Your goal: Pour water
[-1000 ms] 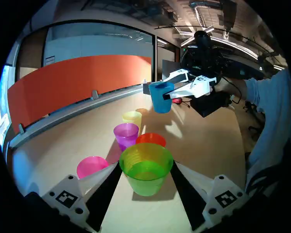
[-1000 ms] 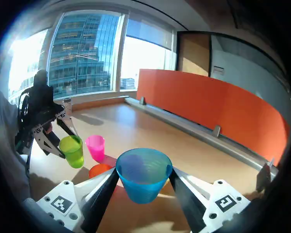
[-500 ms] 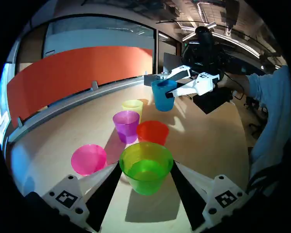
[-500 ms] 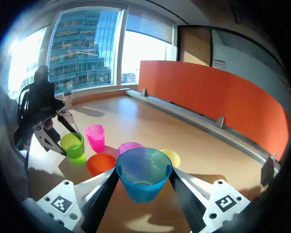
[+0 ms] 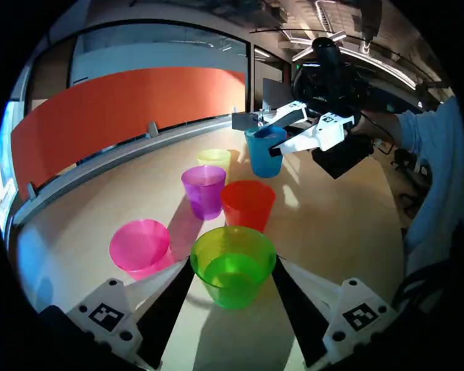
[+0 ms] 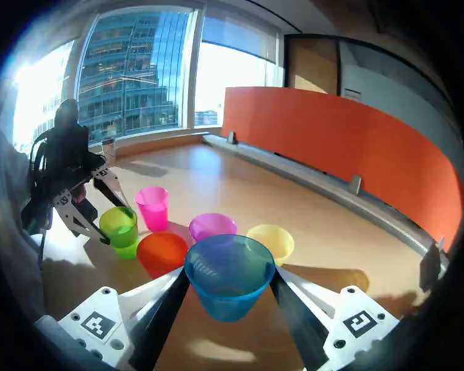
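Squarely beyond green cup (image 5: 232, 272): red cup (image 5: 247, 204), purple cup (image 5: 203, 190).

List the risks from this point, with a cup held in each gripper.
1. The green cup in the left gripper and the blue cup in the right gripper are well apart; tilting either now would likely spill onto the table.
2. Each cup is held only by two fingers at its sides, so it may slip when tilted.
3. The red cup and pink cup stand close to the green cup and could be knocked.
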A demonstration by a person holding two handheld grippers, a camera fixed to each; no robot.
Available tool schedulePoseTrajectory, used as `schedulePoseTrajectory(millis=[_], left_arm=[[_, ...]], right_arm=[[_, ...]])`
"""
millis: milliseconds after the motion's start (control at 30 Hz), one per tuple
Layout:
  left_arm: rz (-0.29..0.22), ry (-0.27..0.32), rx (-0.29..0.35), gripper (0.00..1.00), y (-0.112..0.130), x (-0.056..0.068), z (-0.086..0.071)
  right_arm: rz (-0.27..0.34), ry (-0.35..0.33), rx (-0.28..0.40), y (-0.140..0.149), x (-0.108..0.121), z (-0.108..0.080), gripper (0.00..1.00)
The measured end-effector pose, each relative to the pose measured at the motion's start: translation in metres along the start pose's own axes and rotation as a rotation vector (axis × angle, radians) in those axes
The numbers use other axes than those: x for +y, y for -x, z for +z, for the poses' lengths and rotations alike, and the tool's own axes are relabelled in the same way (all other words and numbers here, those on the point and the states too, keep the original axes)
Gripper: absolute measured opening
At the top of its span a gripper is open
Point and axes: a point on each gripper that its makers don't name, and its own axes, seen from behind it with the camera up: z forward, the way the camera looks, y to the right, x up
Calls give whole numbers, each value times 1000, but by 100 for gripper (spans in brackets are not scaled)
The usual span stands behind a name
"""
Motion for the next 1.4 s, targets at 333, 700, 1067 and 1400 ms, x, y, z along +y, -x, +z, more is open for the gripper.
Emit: schedulePoseTrajectory(millis=[333,700,1067,1400], left_arm=[[-11,-1,-2,87,5,-1,1],[-12,-6,-3,89,6,-1,0],[-26,-17,-14,97,11,-3,-8],[-38,-48,-8,97,17,-9,-24]], right_arm=[[-6,-3,-11,5,-2,2,92],[-9,-5,-19,10,-6,7,92],[6,-7,-37,25,-10,13,92],[9,-24,-65,41,-19,20,92]])
